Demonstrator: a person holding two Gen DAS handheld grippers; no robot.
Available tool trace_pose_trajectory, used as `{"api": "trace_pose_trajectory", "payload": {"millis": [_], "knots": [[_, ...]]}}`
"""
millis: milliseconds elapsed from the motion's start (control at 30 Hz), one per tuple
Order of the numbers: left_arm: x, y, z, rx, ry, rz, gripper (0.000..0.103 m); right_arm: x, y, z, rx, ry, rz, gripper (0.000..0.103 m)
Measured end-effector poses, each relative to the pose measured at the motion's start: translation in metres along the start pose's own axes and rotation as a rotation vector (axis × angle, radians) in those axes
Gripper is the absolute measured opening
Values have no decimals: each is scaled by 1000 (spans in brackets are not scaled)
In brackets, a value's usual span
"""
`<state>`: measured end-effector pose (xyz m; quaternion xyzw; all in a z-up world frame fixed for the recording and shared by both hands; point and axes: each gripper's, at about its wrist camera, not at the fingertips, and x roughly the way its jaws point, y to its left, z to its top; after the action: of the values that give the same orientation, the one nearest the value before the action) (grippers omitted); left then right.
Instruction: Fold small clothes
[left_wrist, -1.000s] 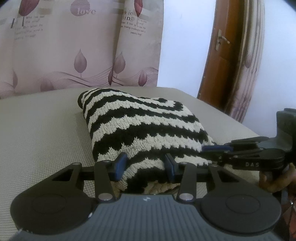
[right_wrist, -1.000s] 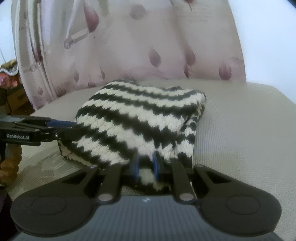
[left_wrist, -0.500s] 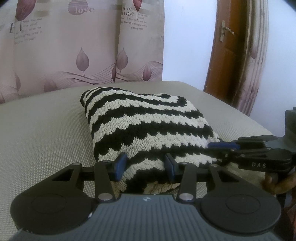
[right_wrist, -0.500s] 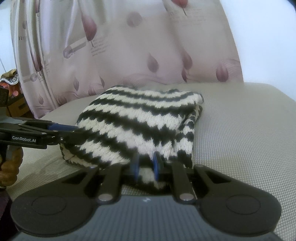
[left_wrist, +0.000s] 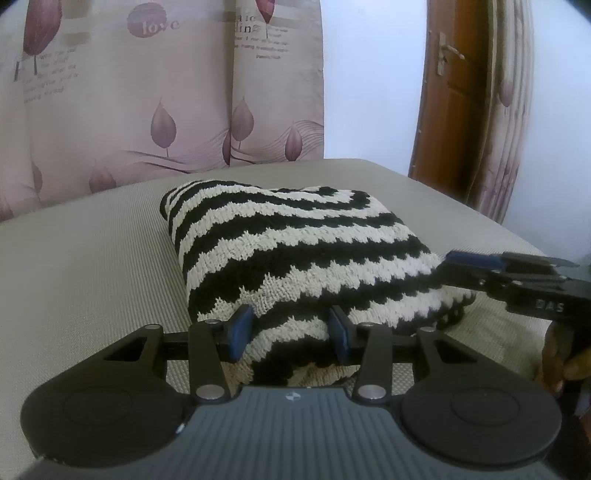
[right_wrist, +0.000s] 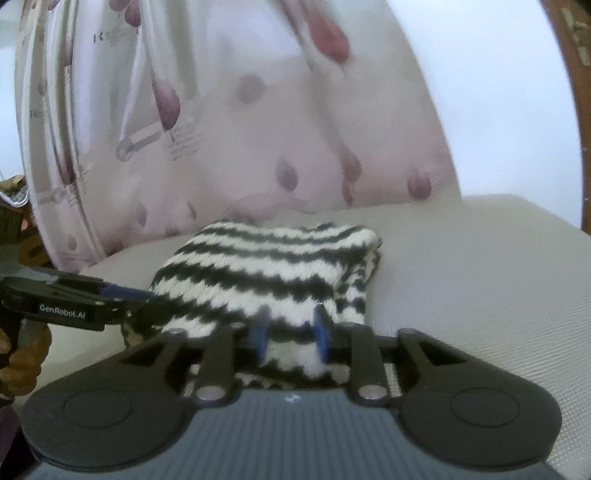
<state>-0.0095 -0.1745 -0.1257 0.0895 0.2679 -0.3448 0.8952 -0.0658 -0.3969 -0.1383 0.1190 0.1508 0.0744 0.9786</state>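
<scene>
A folded black-and-white striped knit garment (left_wrist: 295, 251) lies on a grey fabric surface (left_wrist: 92, 266). My left gripper (left_wrist: 290, 332) is open, its blue pads either side of the garment's near edge. My right gripper (right_wrist: 290, 334) now stands open around the near corner of the garment (right_wrist: 266, 273); its pads are apart with knit between them. Each gripper shows in the other's view: the right one (left_wrist: 480, 264) at the garment's right edge, the left one (right_wrist: 110, 295) at its left edge.
A pink leaf-print curtain (left_wrist: 166, 92) hangs behind the surface. A brown wooden door (left_wrist: 454, 92) stands at the back right, with white wall beside it. The grey surface (right_wrist: 461, 277) extends right of the garment.
The right gripper's pads have spread apart from a tight pinch on the garment's corner. The right view has tilted and blurred. The left gripper has stayed open at the near edge.
</scene>
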Motion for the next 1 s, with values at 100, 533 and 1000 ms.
{"api": "trace_pose_trajectory", "payload": {"millis": [100, 533, 1000], "knots": [[-1, -3, 1, 12, 0, 5, 48, -5, -6, 0, 41, -33, -17, 93], [-2, -10, 12, 54, 13, 47, 63, 27, -30, 5, 220, 67, 81, 93], [3, -12, 30, 127, 1, 132, 81, 61, -48, 9, 317, 235, 202, 92]]}}
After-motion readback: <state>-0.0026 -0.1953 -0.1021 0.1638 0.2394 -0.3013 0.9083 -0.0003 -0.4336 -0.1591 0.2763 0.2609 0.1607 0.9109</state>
